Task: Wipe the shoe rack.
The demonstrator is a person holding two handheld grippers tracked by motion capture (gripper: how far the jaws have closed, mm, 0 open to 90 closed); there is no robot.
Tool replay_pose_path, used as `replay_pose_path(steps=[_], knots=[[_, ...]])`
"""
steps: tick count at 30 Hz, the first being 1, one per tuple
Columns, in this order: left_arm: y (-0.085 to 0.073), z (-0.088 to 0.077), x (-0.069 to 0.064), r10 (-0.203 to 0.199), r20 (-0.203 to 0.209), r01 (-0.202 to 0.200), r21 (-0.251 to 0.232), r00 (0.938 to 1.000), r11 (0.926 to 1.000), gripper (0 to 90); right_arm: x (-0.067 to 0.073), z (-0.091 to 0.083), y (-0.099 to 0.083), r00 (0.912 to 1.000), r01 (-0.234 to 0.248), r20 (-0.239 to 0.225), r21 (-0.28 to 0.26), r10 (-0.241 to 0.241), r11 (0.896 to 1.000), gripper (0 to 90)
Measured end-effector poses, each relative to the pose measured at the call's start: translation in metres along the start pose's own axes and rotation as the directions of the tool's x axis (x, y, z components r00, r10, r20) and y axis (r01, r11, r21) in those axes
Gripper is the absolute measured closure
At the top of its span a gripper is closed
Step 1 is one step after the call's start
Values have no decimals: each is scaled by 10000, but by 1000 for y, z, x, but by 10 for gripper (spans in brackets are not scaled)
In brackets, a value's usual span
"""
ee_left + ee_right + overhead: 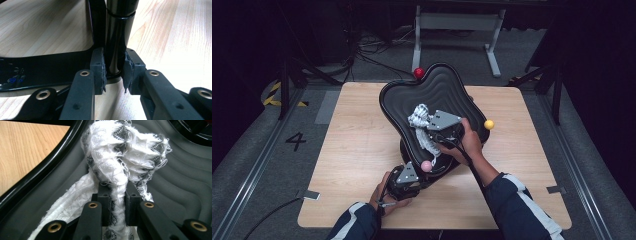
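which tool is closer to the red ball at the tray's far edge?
Right. The right tool holds the cloth on the tray, below the red ball; the left tool grips the post at the near edge.

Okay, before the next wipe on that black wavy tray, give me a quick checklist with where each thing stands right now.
1. Right gripper shut on the cloth: ok, the twisted white and black cloth is pinched between the pads.
2. Cloth touching the black tray: ok, its bunched end lies on the ridged surface.
3. Left gripper steadying the stand: ok, its pads clamp the glossy black post under the tray.
4. Tray stand on the wooden table: ok, the base sits well inside the edges.
5. Tray clean: cannot tell, the dark ridges hide any marks.
6. Coloured balls on the tray rim, such as the yellow ball, out of the cloth's way: ok.
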State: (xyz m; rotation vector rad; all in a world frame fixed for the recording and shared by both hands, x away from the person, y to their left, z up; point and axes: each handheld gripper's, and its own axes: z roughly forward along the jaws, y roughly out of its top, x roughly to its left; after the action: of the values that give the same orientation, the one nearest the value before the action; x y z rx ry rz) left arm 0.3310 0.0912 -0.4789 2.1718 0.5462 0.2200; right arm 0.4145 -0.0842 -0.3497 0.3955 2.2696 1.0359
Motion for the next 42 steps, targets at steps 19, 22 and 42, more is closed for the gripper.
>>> replay_pose_path(steps=[19, 22, 42], knots=[[0, 0, 0, 10, -6, -10, 7, 10000, 10000, 724, -40, -6, -24, 9940, -707, 873, 581, 654, 9958, 795], [0, 0, 0, -1, 0, 1, 8, 10000, 10000, 724, -50, -7, -32, 9898, -907, 1163, 731, 818, 9932, 796], [0, 0, 0, 17, -23, -17, 65, 10000, 10000, 724, -91, -19, -74, 9467, -2249, 2586, 1039, 1920, 9688, 799]])
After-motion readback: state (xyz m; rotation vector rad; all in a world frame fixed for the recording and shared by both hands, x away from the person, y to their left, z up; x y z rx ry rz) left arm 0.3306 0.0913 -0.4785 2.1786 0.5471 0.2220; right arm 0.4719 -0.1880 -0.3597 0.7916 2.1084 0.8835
